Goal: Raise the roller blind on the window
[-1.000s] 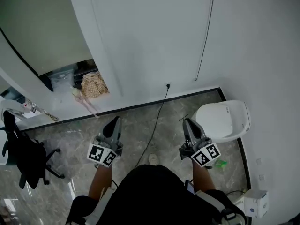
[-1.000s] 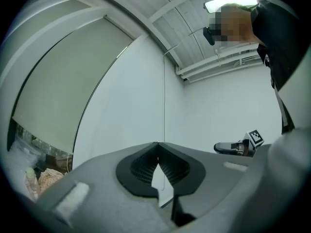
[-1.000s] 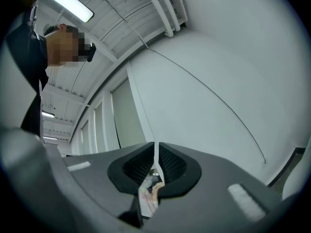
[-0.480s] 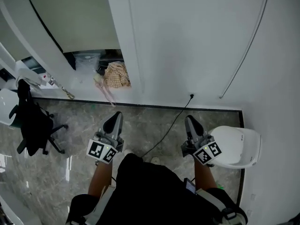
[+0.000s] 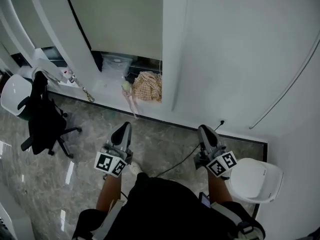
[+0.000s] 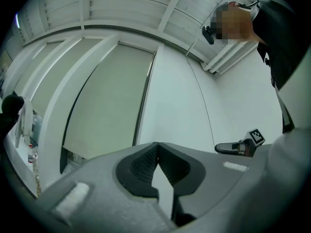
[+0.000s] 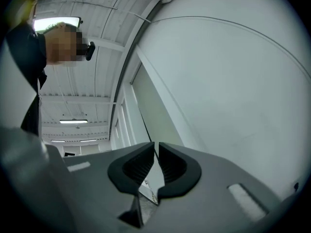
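- The pale greenish-beige fabric roller blind hangs in the window bay ahead and to the person's left, lowered almost to the white window sill, with a dark gap left under its bottom edge
- The left hand-held gripper is held out level above the grey marbled floor, its jaws pressed together with nothing between them
- The right hand-held gripper is held out just as level, nearer the plain white wall; its jaws stand a narrow slit apart and it carries nothing
- Both are well apart from the blind, so the step in hand looks like the approach: nothing of the raising has begun
- A thin line drops at the blind's right edge beside the white pillar; it may be the pull cord, though it is too fine to tell
- To do this well, close in squarely on that right edge and confirm the cord in a gripper view before committing
- The jaws should be opened before arrival, since neither gap would take a cord cleanly as it stands
- Grip the cord low and pull straight down along its own line, not away from the wall, so that it does not jump its wheel
- Keep clear of the crumpled beige checked cloth on the sill and the black swivel chair draped with dark clothing at the left
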Demonstrator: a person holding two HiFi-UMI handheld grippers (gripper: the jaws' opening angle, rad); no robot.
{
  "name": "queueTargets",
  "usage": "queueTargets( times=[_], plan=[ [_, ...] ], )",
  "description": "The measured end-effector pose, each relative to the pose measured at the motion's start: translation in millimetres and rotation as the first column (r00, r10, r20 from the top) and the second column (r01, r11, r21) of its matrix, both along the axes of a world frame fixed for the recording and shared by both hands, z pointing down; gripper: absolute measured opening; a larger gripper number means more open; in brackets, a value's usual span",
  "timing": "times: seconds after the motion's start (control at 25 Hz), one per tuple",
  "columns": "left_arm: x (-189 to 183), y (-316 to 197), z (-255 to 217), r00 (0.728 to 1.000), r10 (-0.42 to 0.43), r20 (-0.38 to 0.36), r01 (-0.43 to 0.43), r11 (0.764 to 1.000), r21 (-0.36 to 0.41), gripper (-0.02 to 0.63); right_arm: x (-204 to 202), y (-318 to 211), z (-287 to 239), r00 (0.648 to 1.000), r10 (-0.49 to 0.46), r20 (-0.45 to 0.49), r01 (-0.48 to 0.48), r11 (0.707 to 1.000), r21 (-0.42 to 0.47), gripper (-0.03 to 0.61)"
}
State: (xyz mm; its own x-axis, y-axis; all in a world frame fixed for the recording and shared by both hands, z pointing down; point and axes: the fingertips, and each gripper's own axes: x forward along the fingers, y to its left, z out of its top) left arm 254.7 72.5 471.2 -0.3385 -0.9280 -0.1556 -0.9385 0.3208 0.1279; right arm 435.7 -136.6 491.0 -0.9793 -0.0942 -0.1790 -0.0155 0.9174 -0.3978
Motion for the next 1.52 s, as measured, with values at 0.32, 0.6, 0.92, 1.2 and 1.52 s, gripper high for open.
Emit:
queueTargets(
  times=[0.32,0.6,0.92,1.2,1.52],
  plan=[
    [-99,51,3,0.996,-0.09,-0.014,0.09,0.996,0.007,0.0,-110,34,-6,0.998,-0.063,0.006,0.063,0.998,0.012,0.029],
    [-177,101,6,0.989,-0.148,-0.015,0.148,0.989,0.015,0.0,-210,78,-6,0.99,-0.138,-0.005,0.138,0.99,0.029,0.03],
    [-240,167,10,0.97,-0.24,-0.033,0.24,0.971,-0.002,0.0,-290,128,-7,0.978,-0.211,-0.01,0.211,0.977,0.017,0.031],
    [-266,175,21,0.962,-0.263,-0.067,0.263,0.965,-0.001,0.0,-329,130,4,0.97,-0.229,-0.085,0.231,0.973,0.014,0.021],
    [-319,168,26,0.944,-0.322,-0.072,0.322,0.947,-0.015,0.0,-406,113,8,0.951,-0.296,-0.095,0.3,0.954,0.032,0.02]
  ],
)
